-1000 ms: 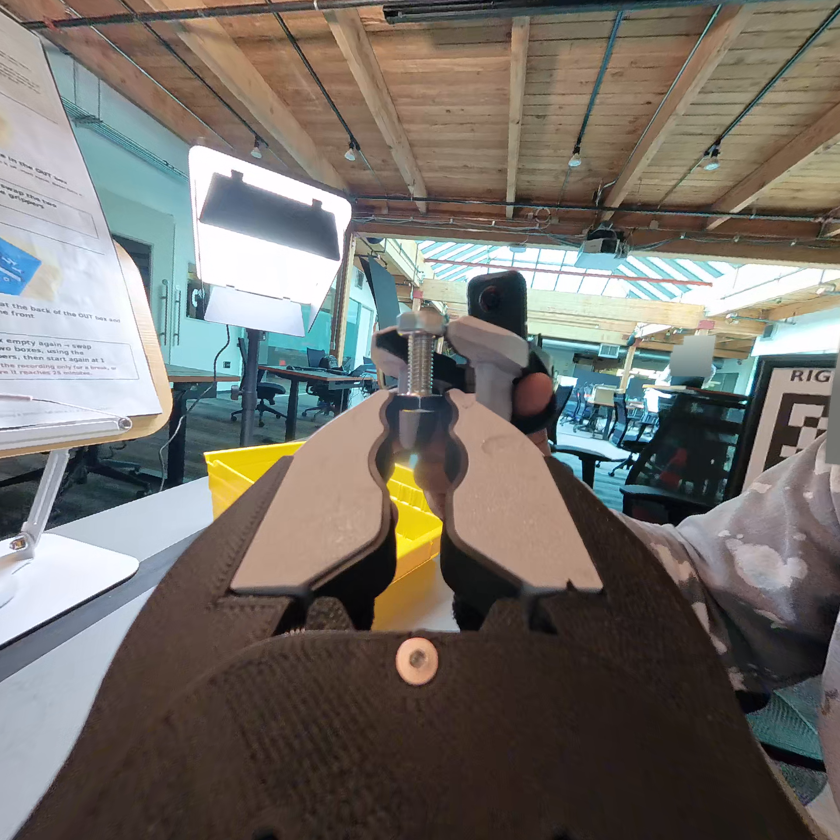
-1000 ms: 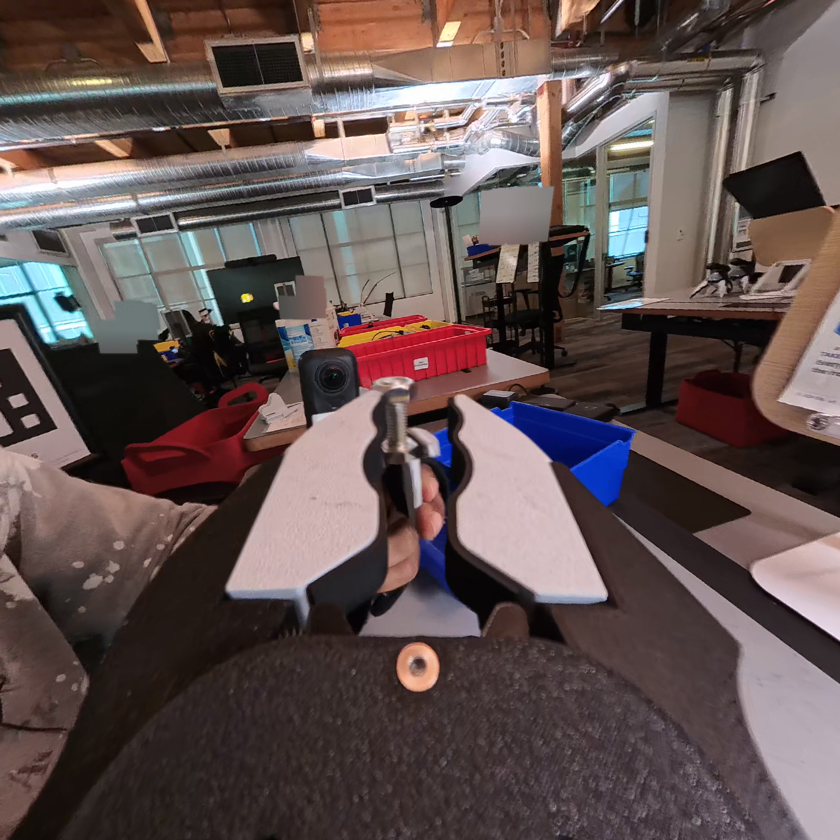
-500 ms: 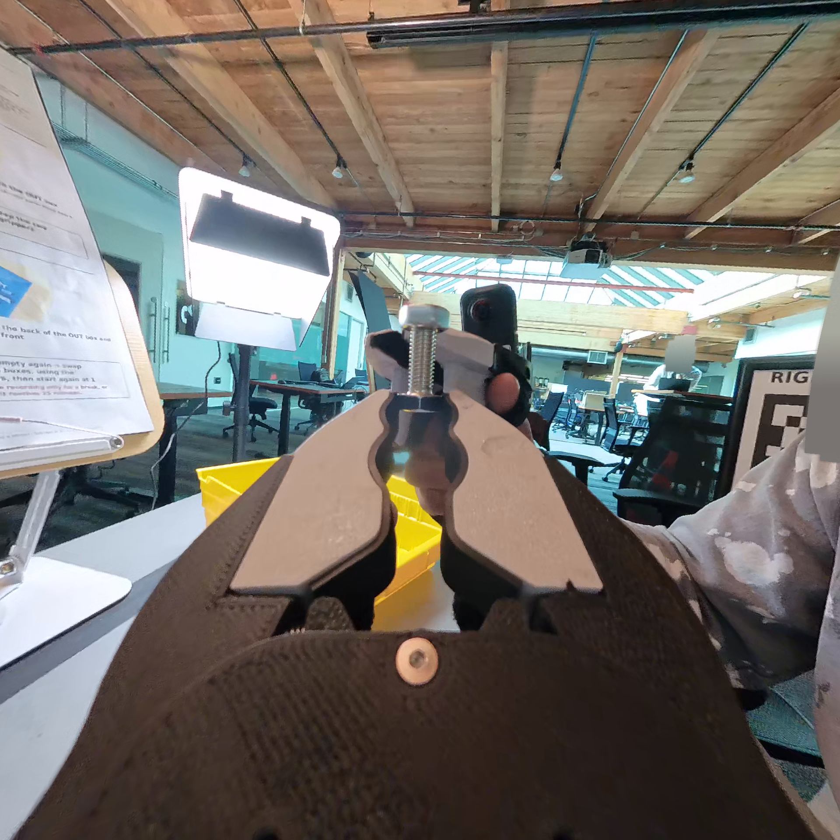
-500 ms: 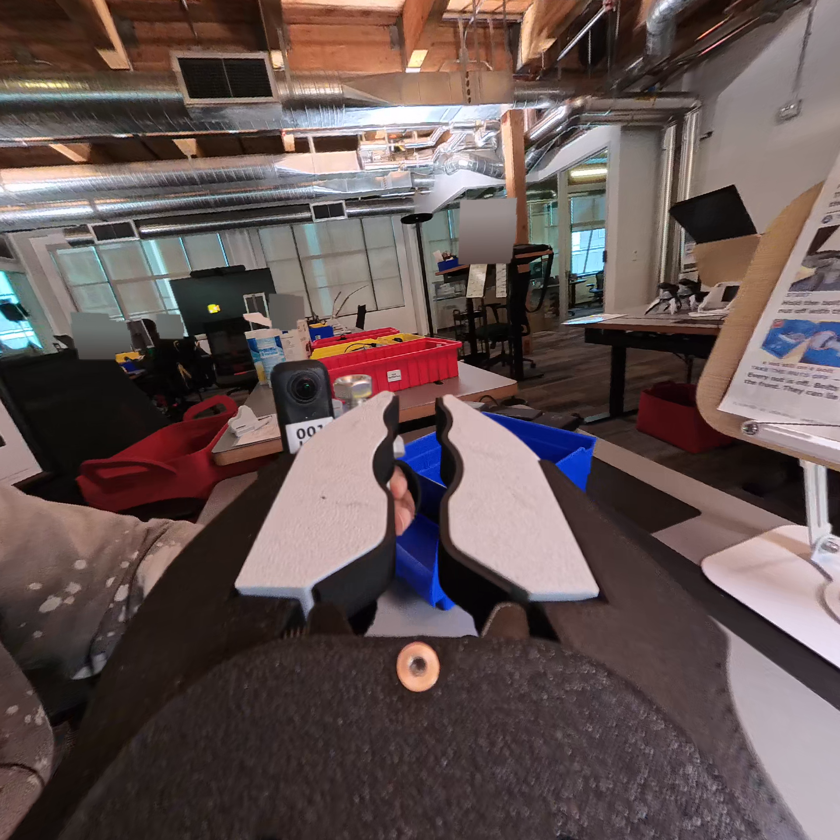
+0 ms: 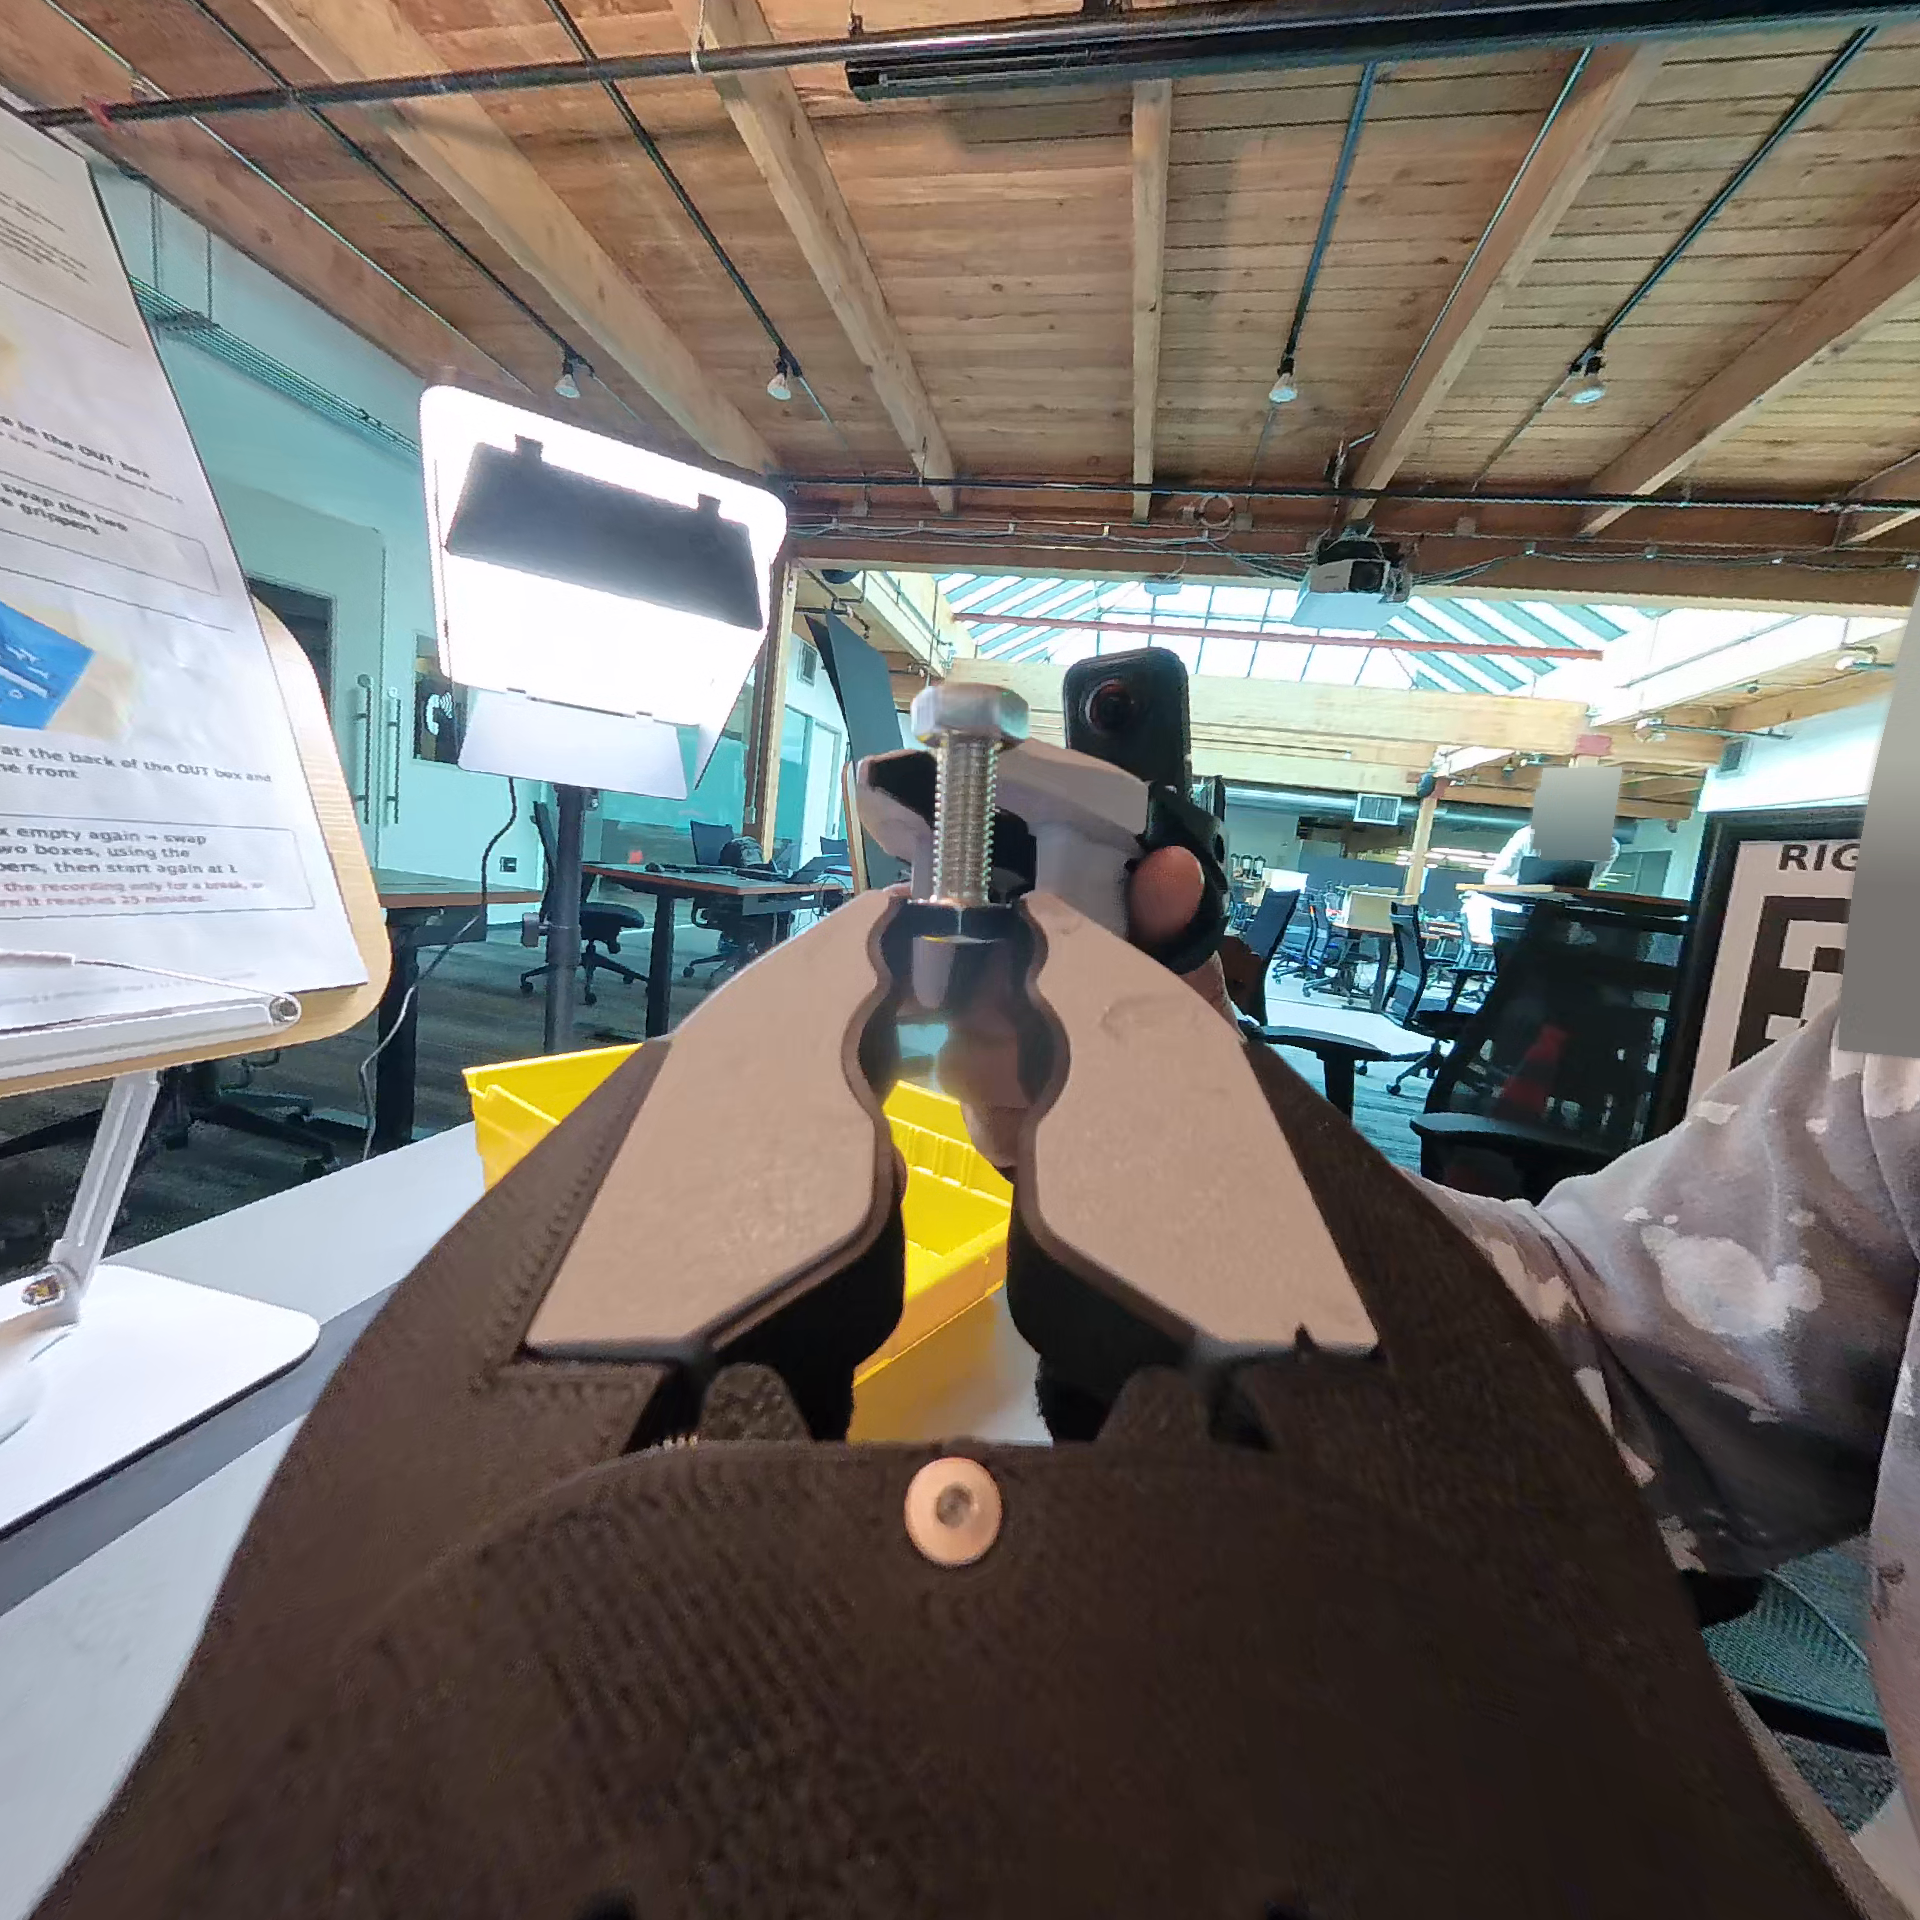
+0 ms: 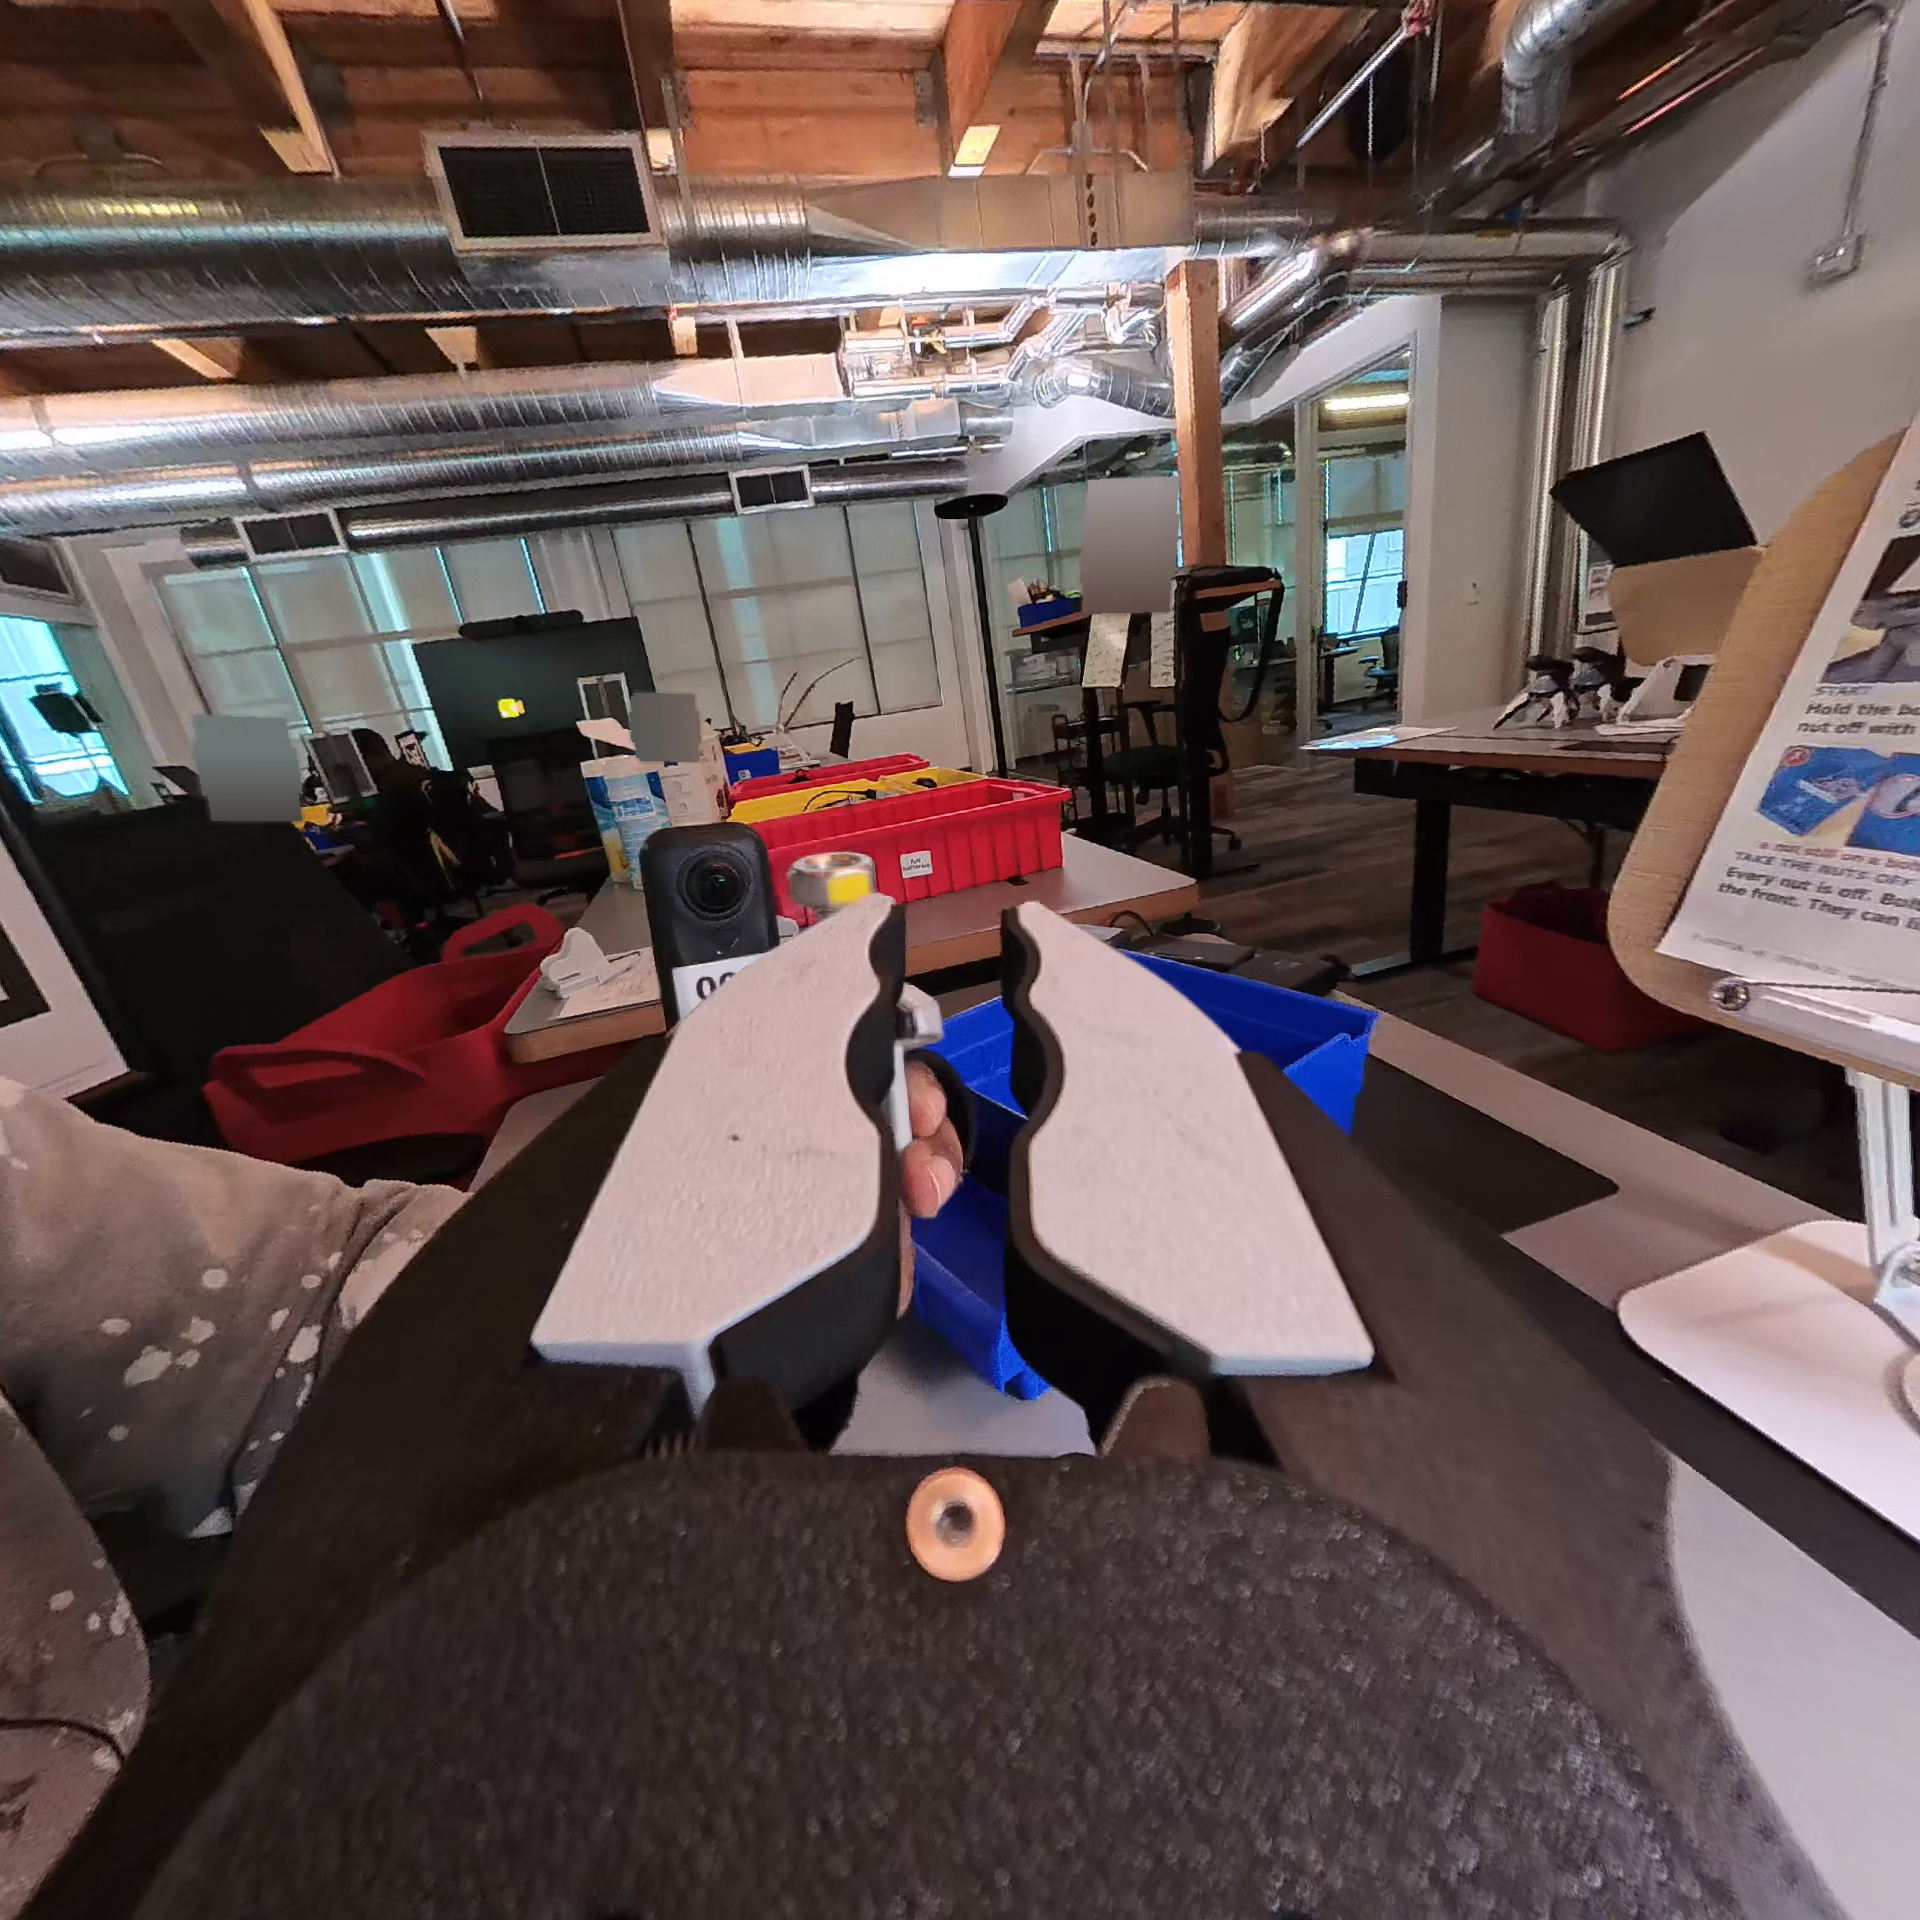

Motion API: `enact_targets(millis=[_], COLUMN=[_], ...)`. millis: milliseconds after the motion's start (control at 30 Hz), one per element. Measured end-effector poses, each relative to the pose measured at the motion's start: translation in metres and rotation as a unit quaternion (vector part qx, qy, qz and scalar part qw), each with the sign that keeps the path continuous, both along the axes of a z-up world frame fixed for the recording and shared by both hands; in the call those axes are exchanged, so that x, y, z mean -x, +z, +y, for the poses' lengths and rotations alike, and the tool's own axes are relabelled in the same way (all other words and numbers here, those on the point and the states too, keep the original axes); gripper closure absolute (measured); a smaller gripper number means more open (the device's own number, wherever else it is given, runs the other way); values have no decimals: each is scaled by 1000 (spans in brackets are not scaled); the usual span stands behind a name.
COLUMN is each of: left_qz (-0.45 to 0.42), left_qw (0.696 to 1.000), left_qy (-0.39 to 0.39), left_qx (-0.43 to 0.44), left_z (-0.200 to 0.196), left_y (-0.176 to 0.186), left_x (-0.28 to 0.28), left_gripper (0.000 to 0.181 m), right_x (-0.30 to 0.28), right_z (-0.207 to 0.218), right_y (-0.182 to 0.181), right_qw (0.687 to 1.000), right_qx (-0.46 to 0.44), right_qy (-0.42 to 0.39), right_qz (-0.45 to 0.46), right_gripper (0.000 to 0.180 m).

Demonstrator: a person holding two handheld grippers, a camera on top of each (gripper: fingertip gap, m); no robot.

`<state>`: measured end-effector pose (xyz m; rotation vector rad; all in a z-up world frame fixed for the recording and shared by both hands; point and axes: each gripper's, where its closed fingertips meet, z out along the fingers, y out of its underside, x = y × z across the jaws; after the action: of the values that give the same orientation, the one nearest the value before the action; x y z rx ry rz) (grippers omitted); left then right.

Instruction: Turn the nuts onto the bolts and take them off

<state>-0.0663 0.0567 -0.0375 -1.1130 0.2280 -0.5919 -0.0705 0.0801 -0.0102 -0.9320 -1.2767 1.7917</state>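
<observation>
1. The left gripper (image 5: 961, 920) is held above the worktop (image 5: 260, 1455); its fingers (image 5: 748, 1122) are pinched on a hex nut (image 5: 956, 920) at their tips.
2. A silver bolt (image 5: 966, 800) stands upright out of that nut, head uppermost, with its thread exposed between head and nut.
3. The right gripper (image 5: 997, 800) is seen beyond the bolt in the left wrist view. Its grey fingers (image 5: 1070, 800) lie on either side of the thread. Contact with the bolt cannot be determined from this view.
4. In the right wrist view, the fingers (image 6: 748, 1122) of the right gripper (image 6: 951, 935) are spread, with a clear gap between them and nothing held in that gap.
5. In the same view, the bolt head (image 6: 831, 878) shows just above the tip of the left-hand finger, beside the left gripper's camera (image 6: 712, 894).
6. A yellow bin (image 5: 935, 1195) rests on the worktop behind the left gripper.
7. A blue bin (image 6: 1226, 1039) rests on the worktop behind the right gripper.
8. An instruction sheet on a stand (image 5: 135, 727) is placed at the left of the worktop.
</observation>
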Motion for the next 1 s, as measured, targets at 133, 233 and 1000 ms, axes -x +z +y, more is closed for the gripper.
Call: enact_targets(millis=[133, 233, 1000], left_qz=[0, 6, 4], left_qw=[1000, 1000, 1000], left_qy=[1, -3, 1], left_qx=[10, 12, 2], left_z=[4, 5, 2], left_y=[-5, -8, -4], left_x=[-2, -7, -3], left_gripper=[162, 162, 162], right_x=[1, 2, -4], right_z=[-16, -24, -19], right_y=[-2, -4, 5], right_qw=[1000, 999, 999], right_qx=[-14, -21, -21], right_qy=[18, 26, 19], right_qz=[-2, -6, 18], right_gripper=[156, 154, 160])
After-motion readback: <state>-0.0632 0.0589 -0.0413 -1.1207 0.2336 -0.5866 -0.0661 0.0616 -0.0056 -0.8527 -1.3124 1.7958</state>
